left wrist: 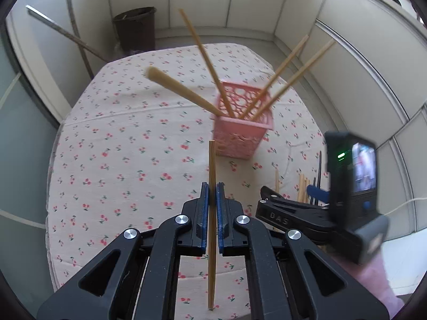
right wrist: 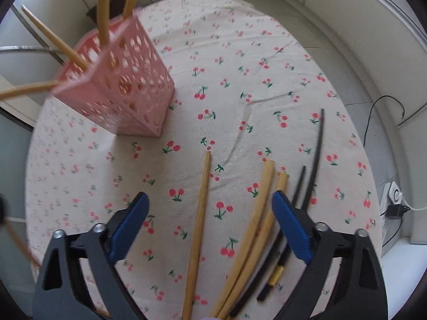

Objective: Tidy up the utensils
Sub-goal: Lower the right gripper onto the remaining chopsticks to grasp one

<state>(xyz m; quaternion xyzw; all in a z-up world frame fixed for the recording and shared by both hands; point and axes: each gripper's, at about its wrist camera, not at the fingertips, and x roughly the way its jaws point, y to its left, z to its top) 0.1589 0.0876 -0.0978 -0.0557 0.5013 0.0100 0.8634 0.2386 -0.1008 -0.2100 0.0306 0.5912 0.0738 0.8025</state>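
A pink perforated basket (left wrist: 241,130) stands on the cherry-print tablecloth and holds several wooden chopsticks (left wrist: 201,50) that lean outward. My left gripper (left wrist: 212,192) is shut on one wooden chopstick (left wrist: 212,165), held upright in front of the basket. My right gripper (right wrist: 210,200) is open, low over the cloth. One wooden chopstick (right wrist: 198,221) lies between its fingers. Two more wooden chopsticks (right wrist: 256,221) and two black chopsticks (right wrist: 313,165) lie by its right finger. The basket (right wrist: 120,90) is to the far left in the right wrist view.
The round table's cloth (left wrist: 120,146) has its edge close on all sides. A dark bin (left wrist: 136,26) stands on the floor behind. The right gripper with its camera (left wrist: 349,176) is at the right in the left wrist view. A power strip (right wrist: 395,197) and cables lie on the floor.
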